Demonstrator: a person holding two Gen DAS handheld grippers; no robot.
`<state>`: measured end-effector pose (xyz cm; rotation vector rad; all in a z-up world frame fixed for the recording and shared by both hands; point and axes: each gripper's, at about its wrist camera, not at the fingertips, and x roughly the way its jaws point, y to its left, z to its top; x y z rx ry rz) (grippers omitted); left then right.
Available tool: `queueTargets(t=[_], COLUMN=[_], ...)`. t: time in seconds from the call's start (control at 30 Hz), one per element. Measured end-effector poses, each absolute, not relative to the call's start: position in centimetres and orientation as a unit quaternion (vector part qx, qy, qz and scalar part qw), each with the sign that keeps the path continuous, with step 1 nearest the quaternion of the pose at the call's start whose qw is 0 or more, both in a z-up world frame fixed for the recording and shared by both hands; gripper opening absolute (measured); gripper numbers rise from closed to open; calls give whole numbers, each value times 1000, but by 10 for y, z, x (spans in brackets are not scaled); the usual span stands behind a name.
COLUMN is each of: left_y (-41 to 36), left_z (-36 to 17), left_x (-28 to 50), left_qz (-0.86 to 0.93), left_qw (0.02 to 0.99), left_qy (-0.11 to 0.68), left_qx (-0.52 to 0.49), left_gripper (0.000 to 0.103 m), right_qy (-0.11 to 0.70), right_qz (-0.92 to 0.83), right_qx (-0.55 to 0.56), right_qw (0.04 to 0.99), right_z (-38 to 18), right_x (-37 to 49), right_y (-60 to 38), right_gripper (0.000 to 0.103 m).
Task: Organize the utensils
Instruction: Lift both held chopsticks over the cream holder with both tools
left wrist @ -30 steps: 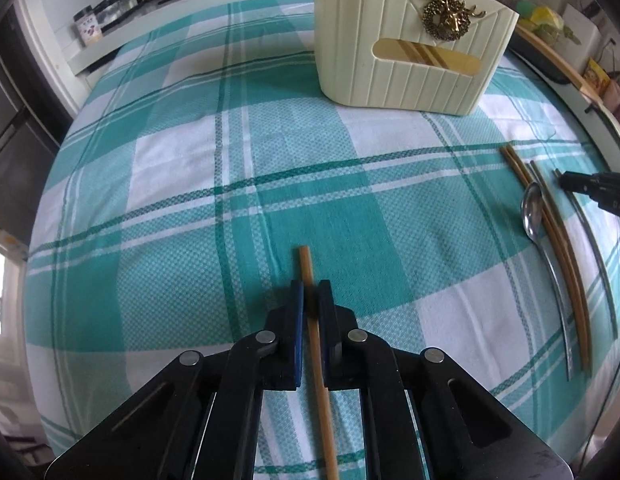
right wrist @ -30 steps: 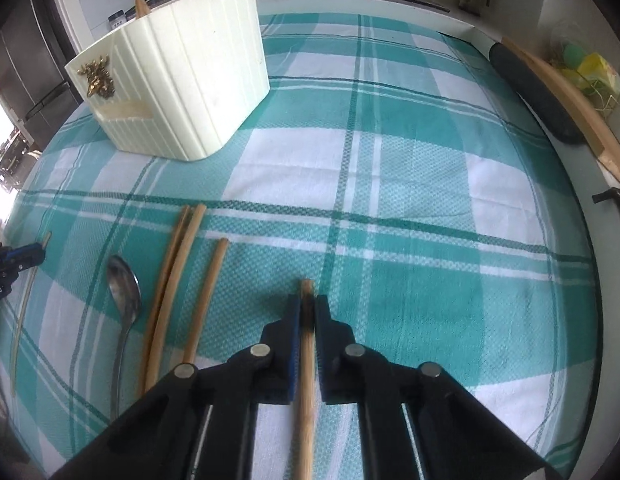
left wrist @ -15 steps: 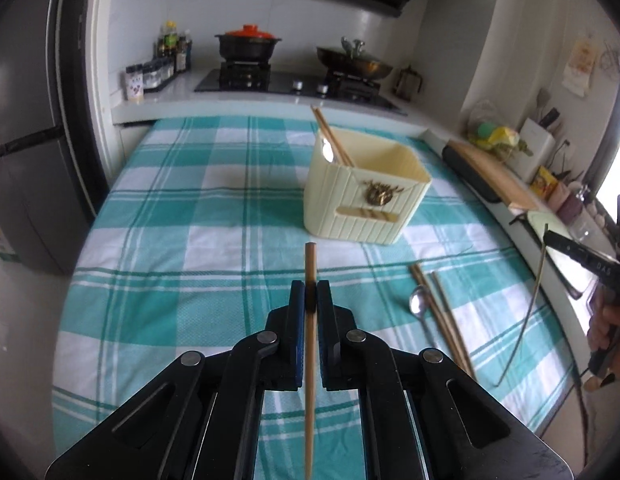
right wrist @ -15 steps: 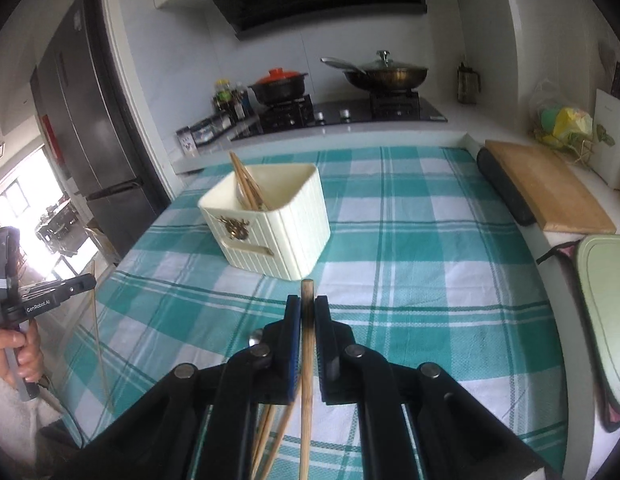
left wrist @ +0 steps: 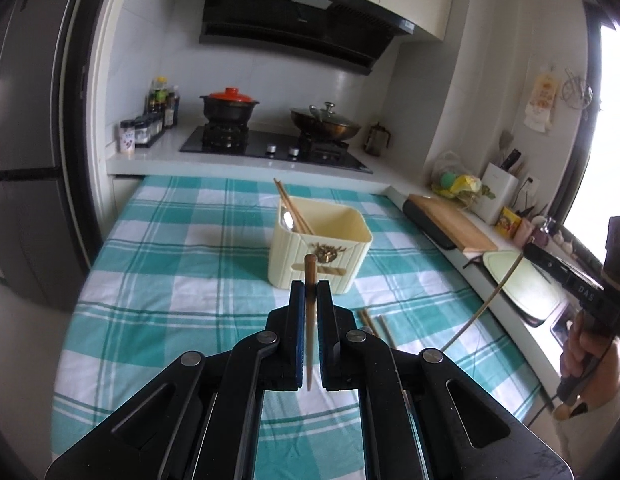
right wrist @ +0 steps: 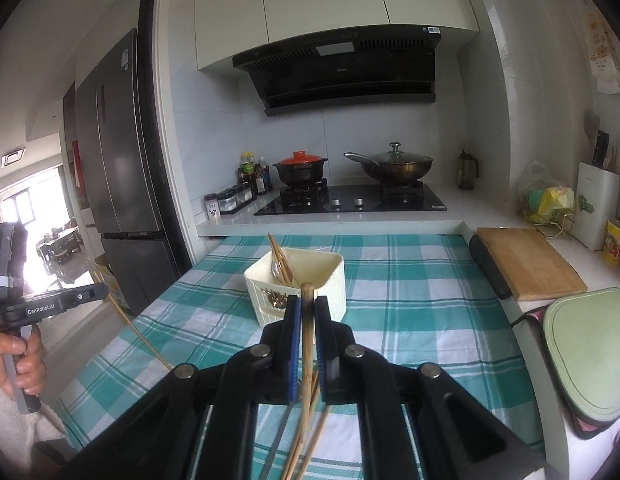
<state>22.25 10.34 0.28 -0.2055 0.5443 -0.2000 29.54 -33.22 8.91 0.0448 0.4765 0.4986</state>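
My left gripper (left wrist: 310, 287) is shut on a wooden chopstick (left wrist: 309, 344), lifted well above the checked tablecloth (left wrist: 181, 280). My right gripper (right wrist: 307, 302) is shut on another chopstick (right wrist: 306, 352), also raised. A cream utensil holder (left wrist: 342, 240) stands ahead of both, with chopsticks and a spoon (left wrist: 286, 216) leaning inside. In the right wrist view the holder (right wrist: 330, 280) is just beyond my fingertips. Loose chopsticks (left wrist: 374, 322) lie on the cloth between me and the holder. Each view shows the other hand-held gripper at its edge, with a thin stick hanging from it.
A wooden cutting board (right wrist: 526, 264) and a pale green tray (right wrist: 590, 344) lie along the counter on the right. A hob with a red-lidded pot (left wrist: 229, 106) and a wok (left wrist: 326, 124) is at the back. A dark fridge (right wrist: 117, 160) stands on the left.
Both grippers have risen off the tablecloth with their chopsticks and tilted up, so the views now take in the holder from above and the kitchen behind it.
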Motion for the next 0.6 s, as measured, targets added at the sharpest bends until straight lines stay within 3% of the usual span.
queueTargets(t=[0.6], left_y=[100], left_z=[65], left_x=[249], left_qz=[-113], left_qw=[964], left_qy=[223], left_qx=[-92], left_gripper=[4], right_qy=[204], right_qz=[257], right_qx=[27], right_qw=[944], right_z=[138], right_x=[334], right_y=[-316], right_gripper=[7])
